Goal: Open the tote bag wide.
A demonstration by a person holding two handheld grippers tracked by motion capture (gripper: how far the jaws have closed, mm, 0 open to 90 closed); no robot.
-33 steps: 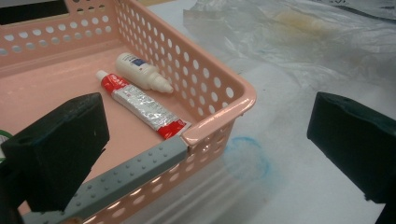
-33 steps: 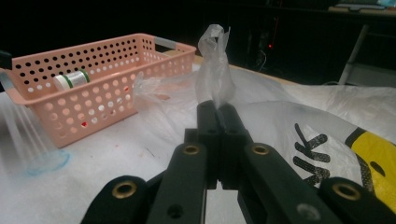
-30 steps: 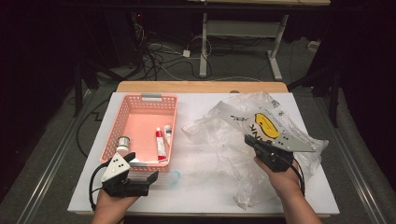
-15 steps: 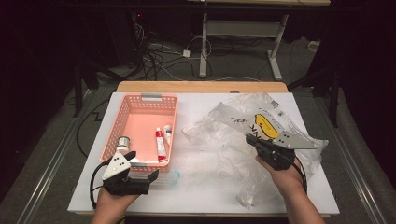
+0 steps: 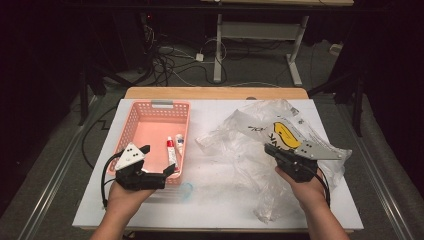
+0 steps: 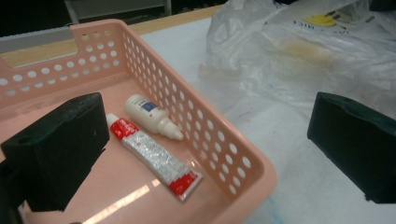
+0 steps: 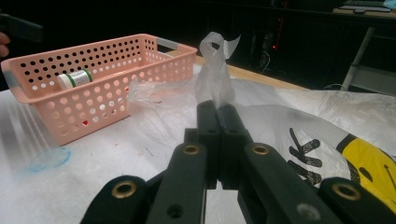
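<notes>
Left gripper (image 5: pixel 167 170): jaws wide apart, empty, over the near right corner of the pink basket (image 5: pixel 135 122).
Right gripper (image 7: pixel 217 109): jaws pinched together on the plastic bag (image 5: pixel 250 150).

The basket (image 5: pixel 134 131) is salmon pink, its walls patterned with rows of round holes, and it carries a grey handle (image 5: pixel 161 104). Inside lie a silver tube (image 6: pixel 153 156) with red ends and a white dropper bottle (image 6: pixel 152 115) bearing a blue label mark. A white jar with a green band (image 7: pixel 74 78) shows through the perforations. The plastic bag (image 5: pixel 260 145) is translucent white, printed with a yellow smiley face (image 5: pixel 285 134) and black lettering. The table cover (image 5: pixel 220 197) is white with a faint blue ring stain (image 5: pixel 185 191). Both grippers, left gripper (image 5: pixel 167 172) and right gripper (image 5: pixel 269 148), are black with grey top plates.
</notes>
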